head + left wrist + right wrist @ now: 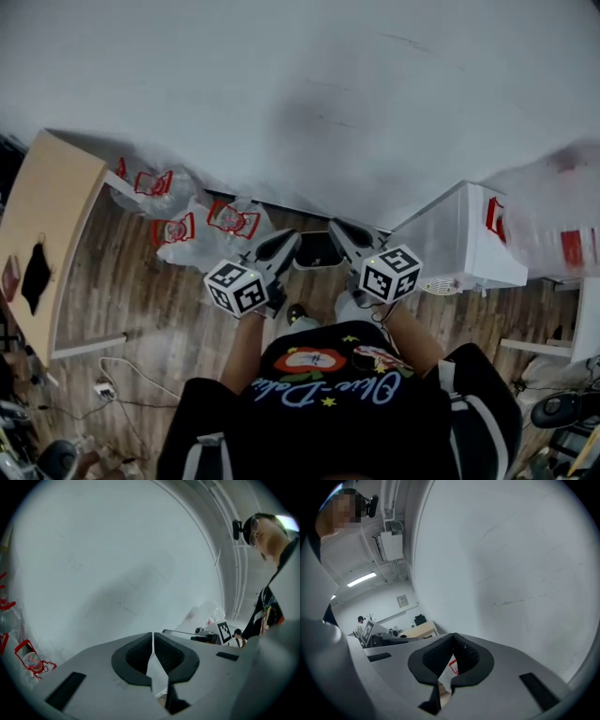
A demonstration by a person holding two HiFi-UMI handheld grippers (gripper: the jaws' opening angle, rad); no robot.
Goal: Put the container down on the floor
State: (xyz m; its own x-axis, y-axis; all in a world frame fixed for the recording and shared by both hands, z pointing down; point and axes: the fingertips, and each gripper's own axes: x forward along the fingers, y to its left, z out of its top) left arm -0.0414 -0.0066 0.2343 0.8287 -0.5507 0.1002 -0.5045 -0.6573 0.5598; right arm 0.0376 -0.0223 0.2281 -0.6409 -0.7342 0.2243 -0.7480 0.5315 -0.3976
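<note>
Head view: the wood floor [122, 281] meets a white wall [328, 84]. Free floor runs toward 9 o'clock, up to a pale worktop [47, 216]. Clear bags [202, 225] with red print lie at 10 o'clock and a white ribbed box [459, 239] at 3 o'clock. The container [317, 251], dark inside with a pale rim, sits on the floor at 12 o'clock, between the left gripper [284, 244] and the right gripper [341, 234].

Left gripper view: the black ribbed pads [138, 656] are pressed together, empty.

Right gripper view: the pads [429, 660] are likewise closed on nothing.

Wooden floor [141, 300] lies open between desk [56, 216] and white box [469, 239] — plastic bags [202, 230] crowd the wall [300, 94] ahead.
</note>
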